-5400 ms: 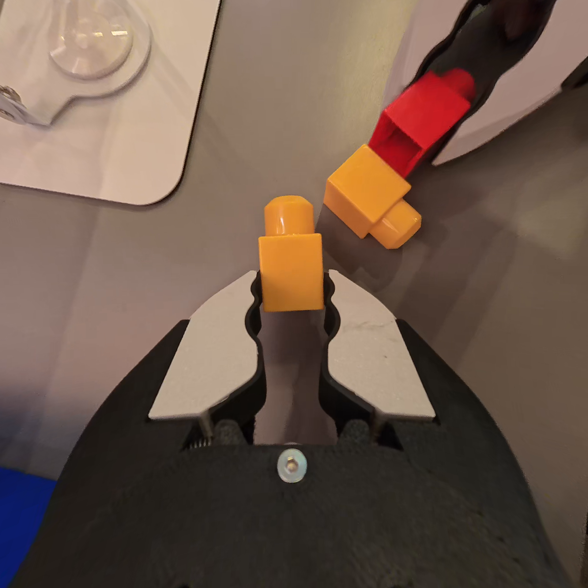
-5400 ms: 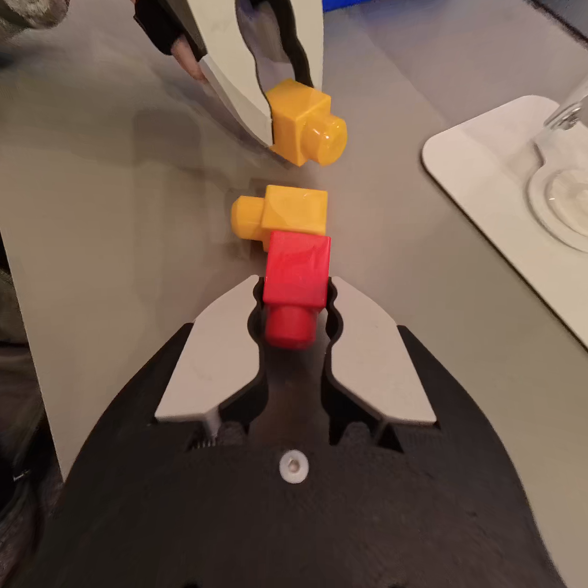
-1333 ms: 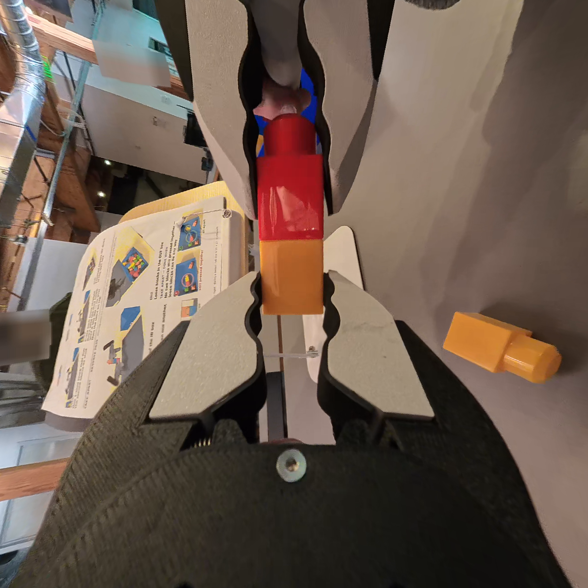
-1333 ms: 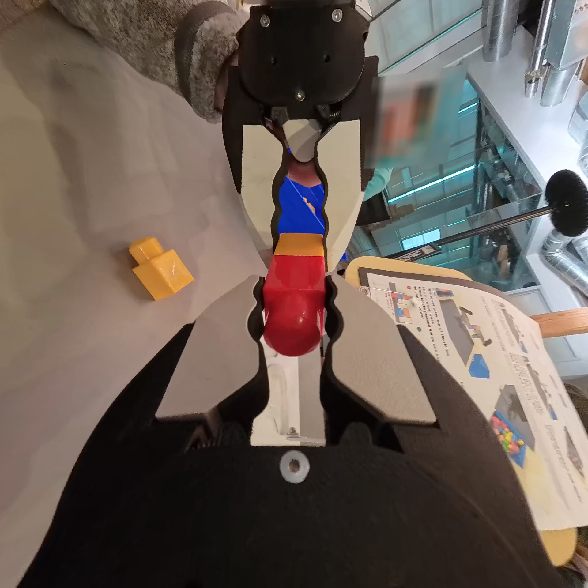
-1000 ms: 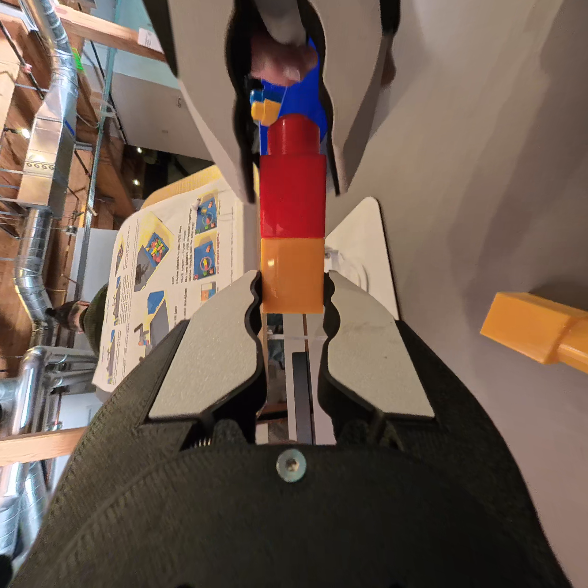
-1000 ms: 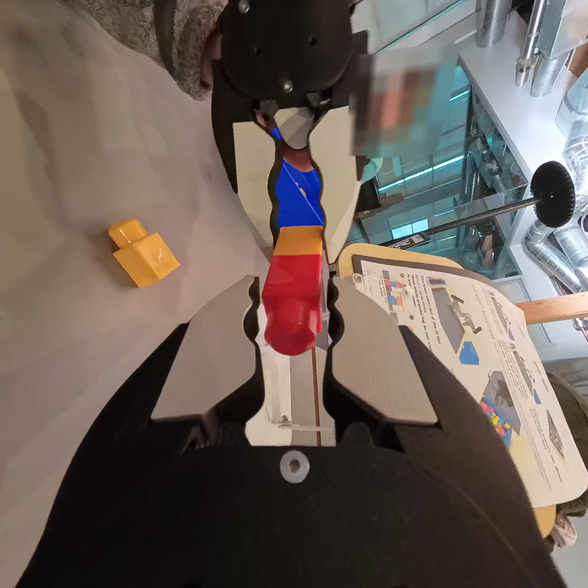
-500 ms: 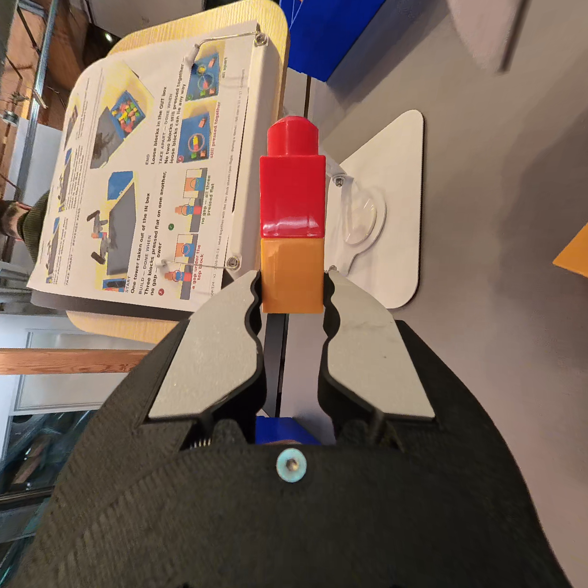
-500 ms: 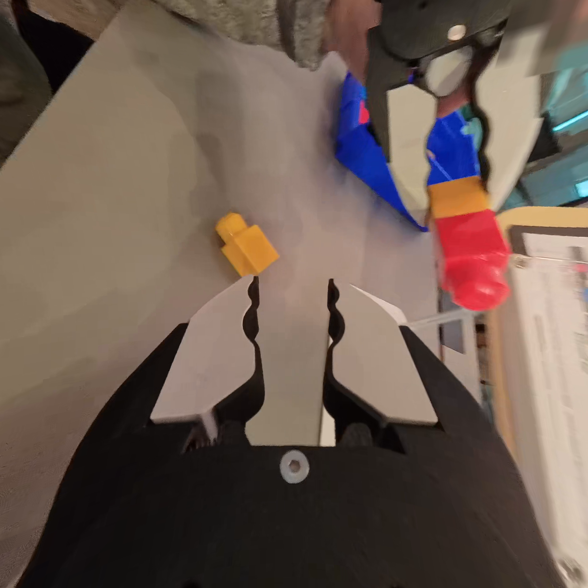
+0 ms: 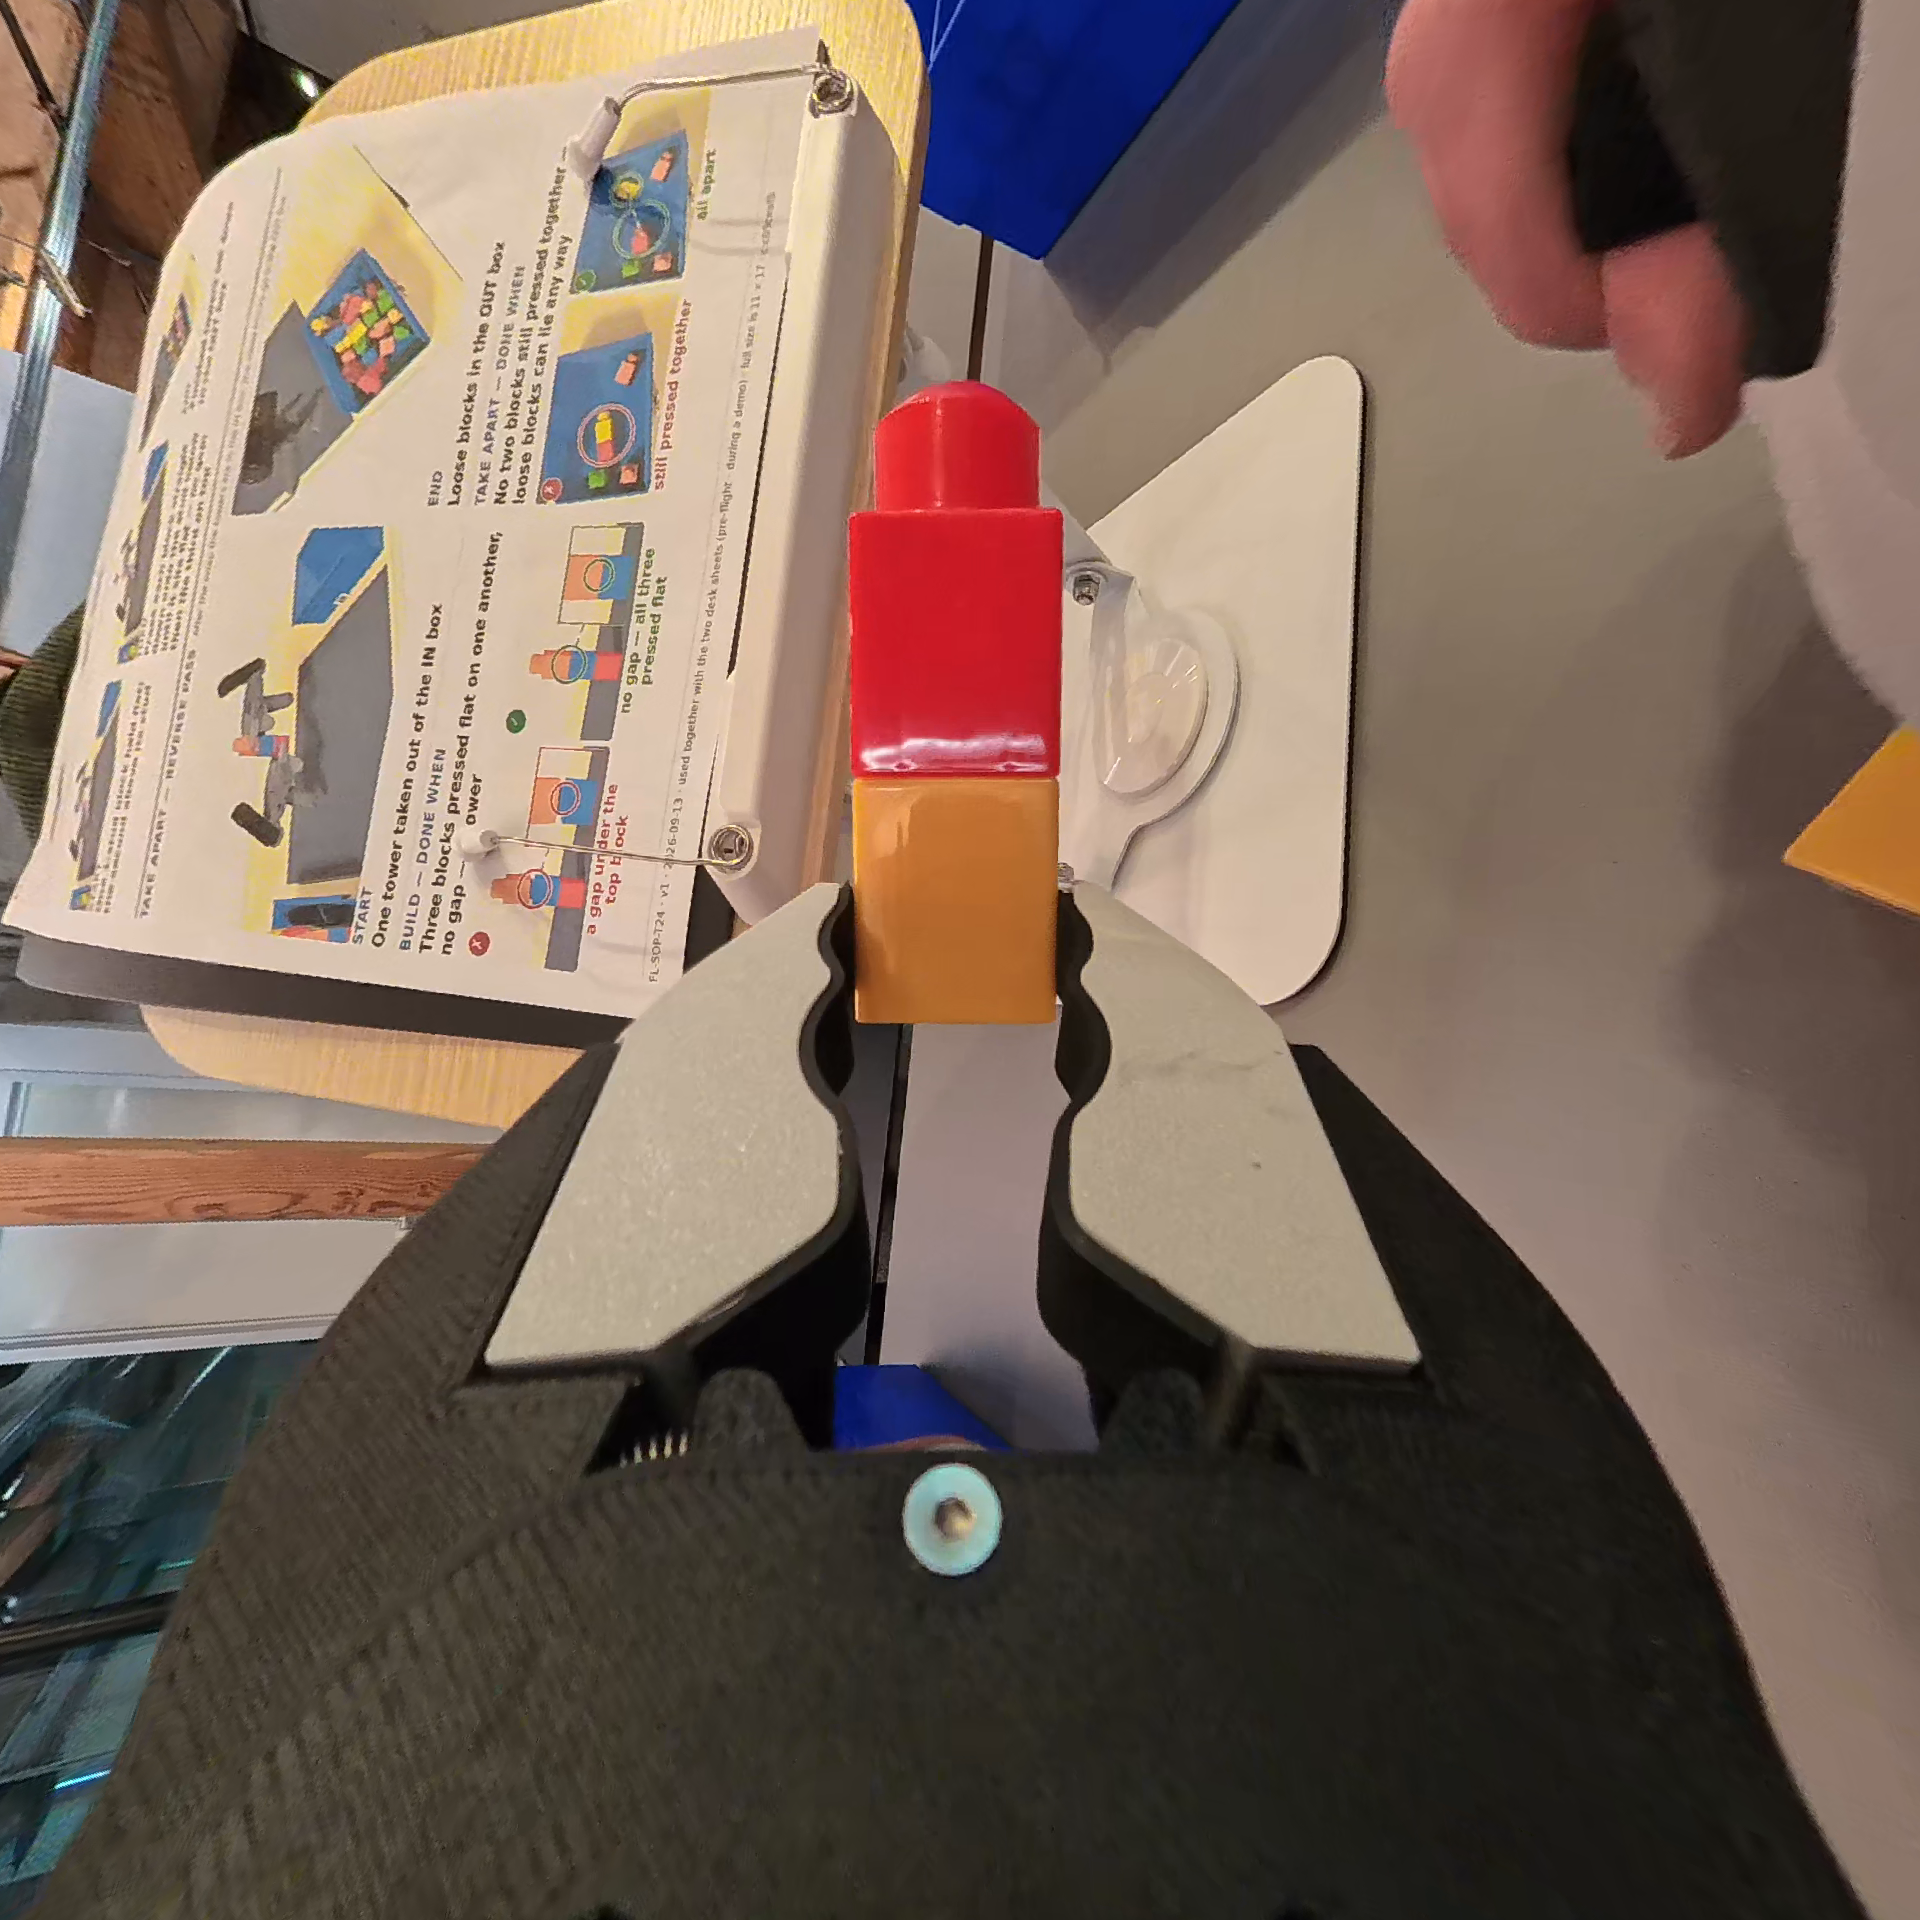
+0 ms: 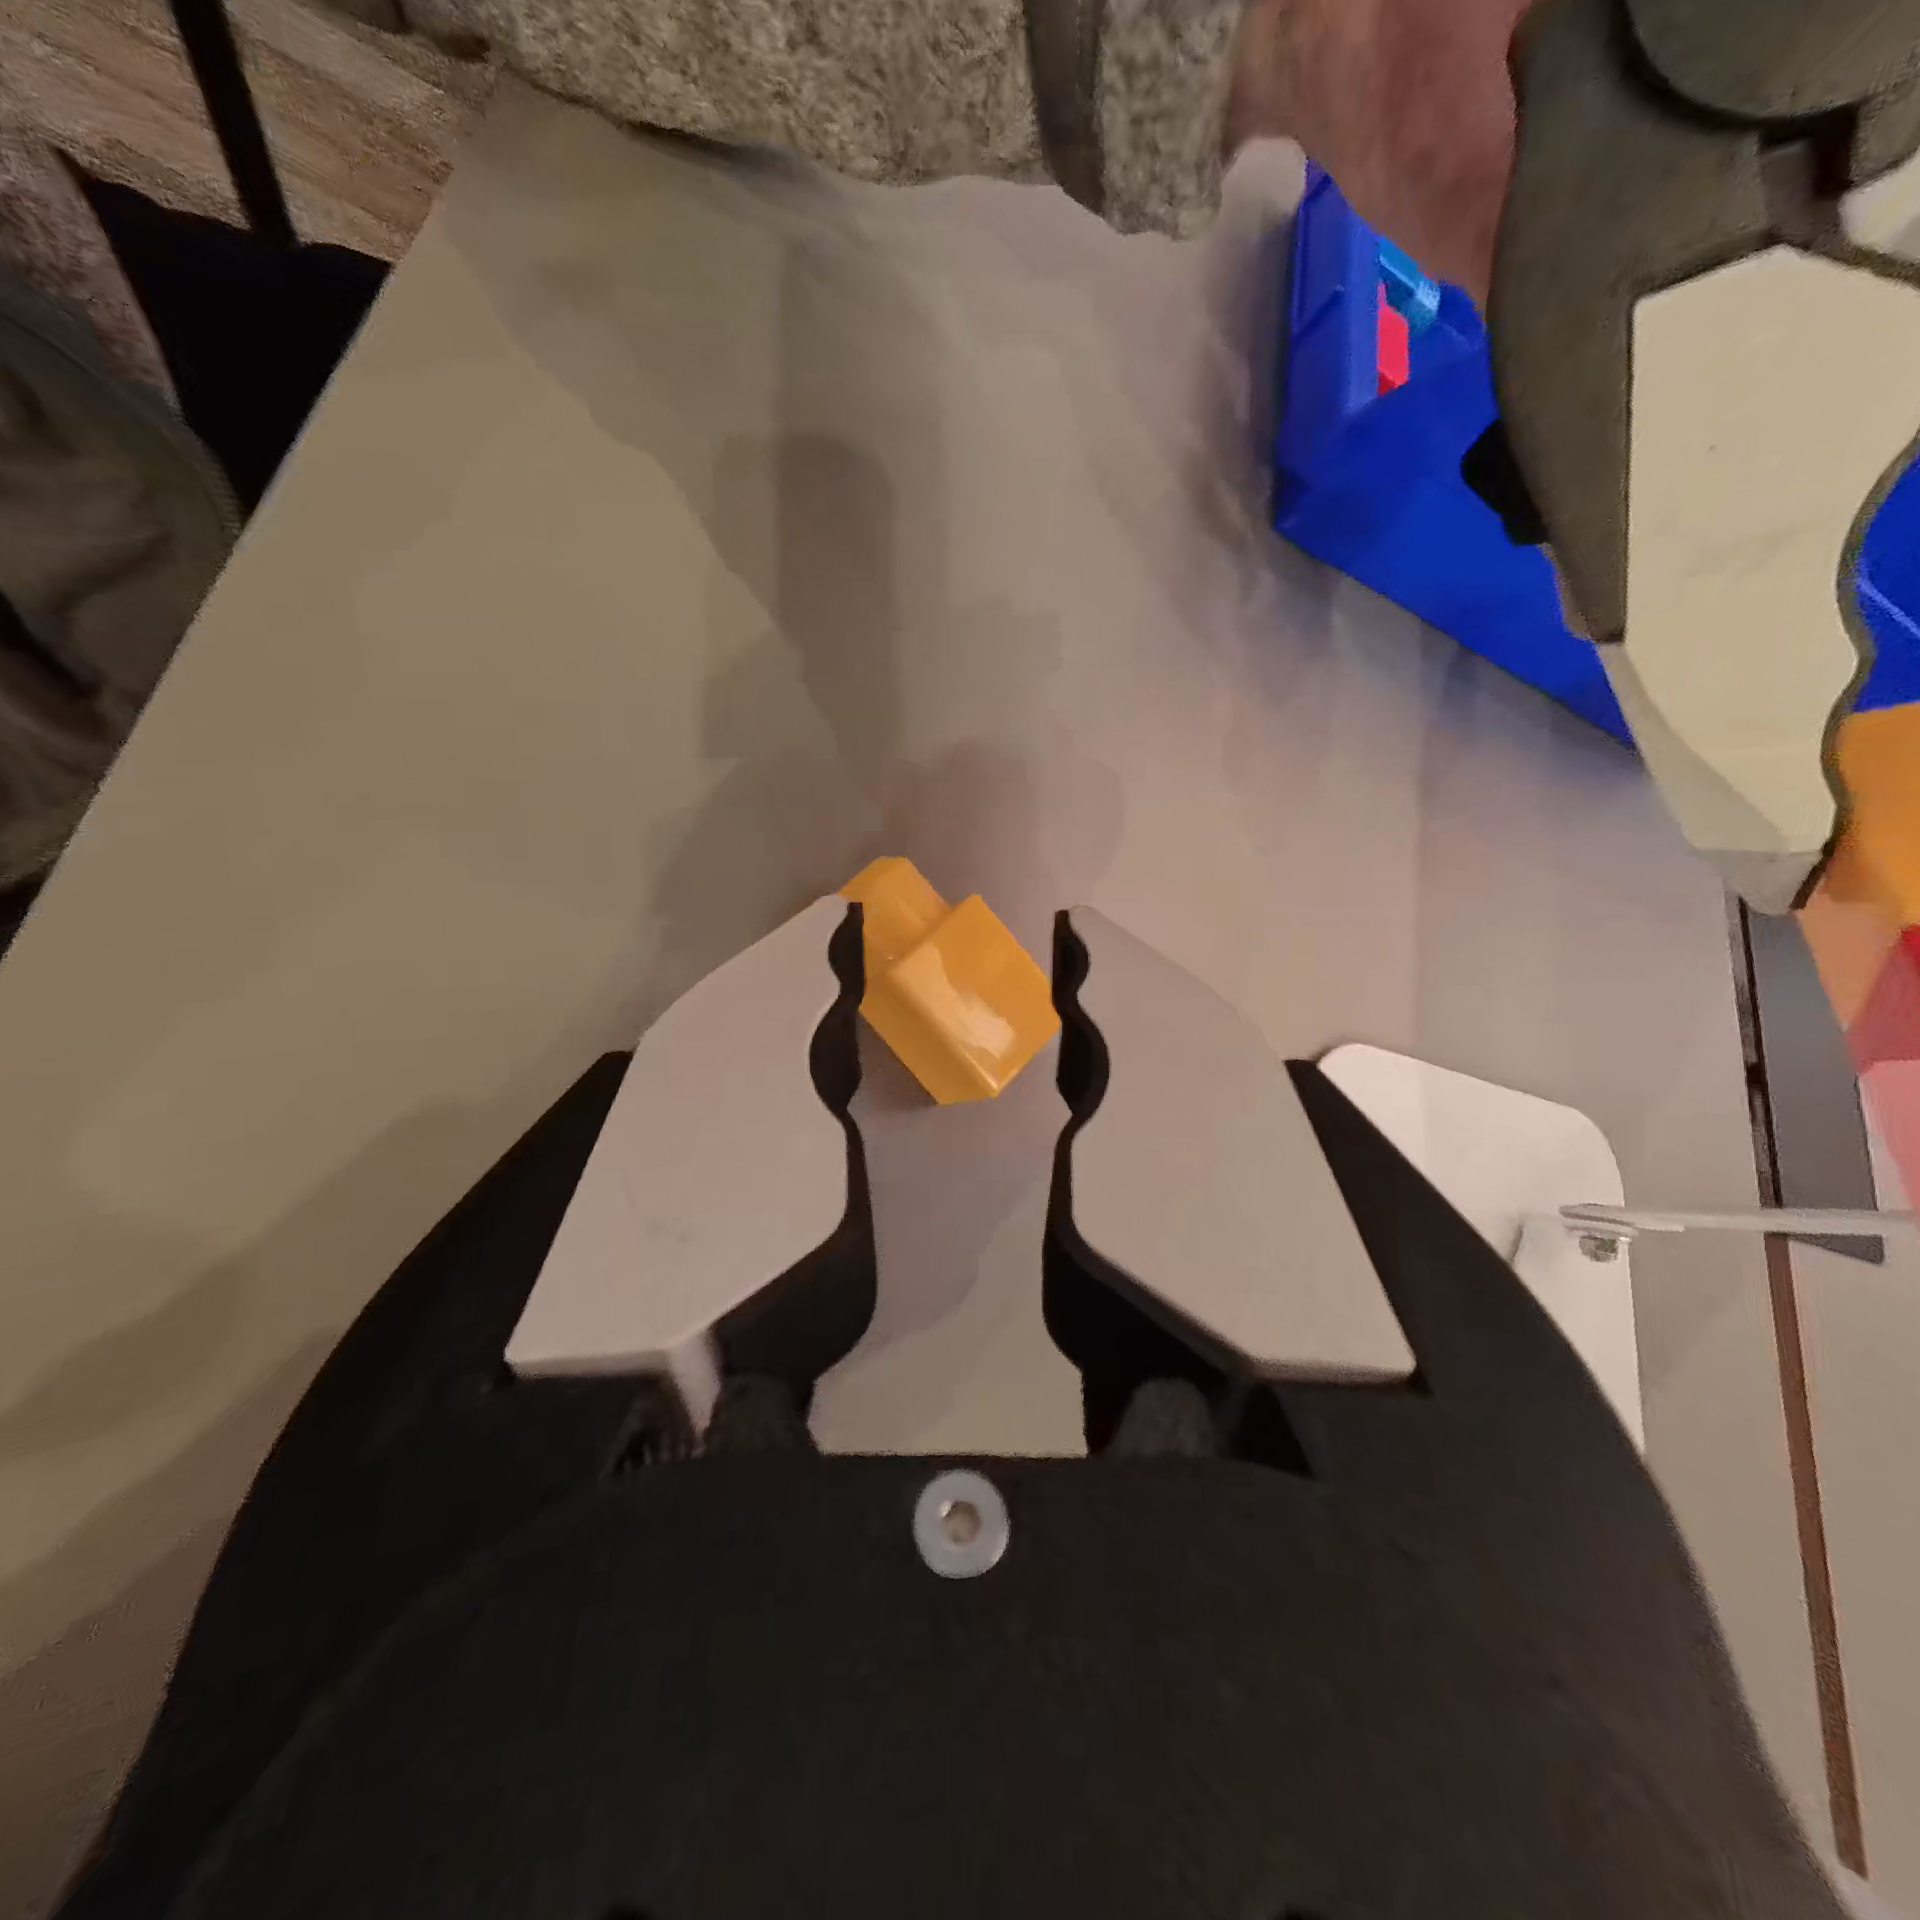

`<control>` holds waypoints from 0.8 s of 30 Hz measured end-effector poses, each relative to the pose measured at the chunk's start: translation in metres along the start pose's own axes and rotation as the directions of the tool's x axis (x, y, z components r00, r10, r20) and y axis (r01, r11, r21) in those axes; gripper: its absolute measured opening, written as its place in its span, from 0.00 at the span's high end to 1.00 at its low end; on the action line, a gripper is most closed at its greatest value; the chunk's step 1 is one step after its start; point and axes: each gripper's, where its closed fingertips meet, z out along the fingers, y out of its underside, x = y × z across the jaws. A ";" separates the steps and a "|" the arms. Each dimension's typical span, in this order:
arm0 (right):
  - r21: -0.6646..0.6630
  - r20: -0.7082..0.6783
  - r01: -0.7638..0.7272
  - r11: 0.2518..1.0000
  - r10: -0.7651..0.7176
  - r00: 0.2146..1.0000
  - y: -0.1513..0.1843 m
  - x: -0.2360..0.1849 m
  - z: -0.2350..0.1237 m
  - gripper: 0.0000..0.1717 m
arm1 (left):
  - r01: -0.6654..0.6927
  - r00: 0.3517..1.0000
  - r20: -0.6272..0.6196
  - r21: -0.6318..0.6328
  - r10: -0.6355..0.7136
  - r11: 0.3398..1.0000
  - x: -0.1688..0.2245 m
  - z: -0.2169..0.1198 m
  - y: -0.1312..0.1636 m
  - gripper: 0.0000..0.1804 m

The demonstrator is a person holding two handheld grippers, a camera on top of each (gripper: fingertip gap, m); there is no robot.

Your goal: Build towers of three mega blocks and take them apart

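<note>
Gripping orange block [image 9: 954,902], left fingers | right fingers straddling loose block [image 10: 951,997], contact unclear

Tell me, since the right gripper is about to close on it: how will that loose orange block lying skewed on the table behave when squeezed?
The orange block looks like rigid, glossy plastic, so it probably won't deform but may slip. Lying diagonally between the right gripper fingers, it will likely twist square as they close.
</note>
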 end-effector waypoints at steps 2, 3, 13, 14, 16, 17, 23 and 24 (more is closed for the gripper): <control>-0.029 0.026 -0.010 1.000 0.011 1.000 0.007 0.000 0.004 0.74 | -0.004 1.000 -0.005 -0.003 0.004 1.000 0.001 0.001 0.000 0.80; -0.037 0.051 -0.008 0.999 0.010 0.999 0.009 -0.001 0.005 0.70 | -0.005 1.000 -0.005 -0.004 0.005 1.000 0.002 0.002 0.000 0.80; -0.047 0.298 0.170 0.984 -0.149 0.943 0.025 -0.001 0.027 0.67 | 0.041 0.999 0.012 -0.001 -0.041 0.999 -0.010 -0.002 0.007 0.80; -0.059 0.317 0.188 0.980 -0.160 0.935 0.028 -0.001 0.030 0.68 | 0.043 0.999 0.015 -0.002 -0.043 0.999 -0.011 -0.003 0.008 0.80; -0.072 0.348 0.212 0.975 -0.174 0.921 0.032 -0.002 0.036 0.72 | 0.045 0.999 0.016 -0.003 -0.045 0.999 -0.012 -0.003 0.009 0.80; -0.070 0.366 0.214 0.974 -0.174 0.914 0.032 -0.004 0.038 0.76 | 0.045 0.999 0.015 -0.005 -0.045 0.999 -0.011 -0.003 0.010 0.80; -0.145 0.313 0.073 0.987 -0.024 0.950 0.033 0.009 0.038 0.78 | 0.055 0.998 0.020 -0.005 -0.055 0.998 -0.014 -0.004 0.012 0.80; -0.166 0.284 0.017 0.986 0.031 0.958 0.034 0.012 0.036 0.78 | 0.058 0.998 0.022 -0.005 -0.058 0.998 -0.015 -0.004 0.013 0.80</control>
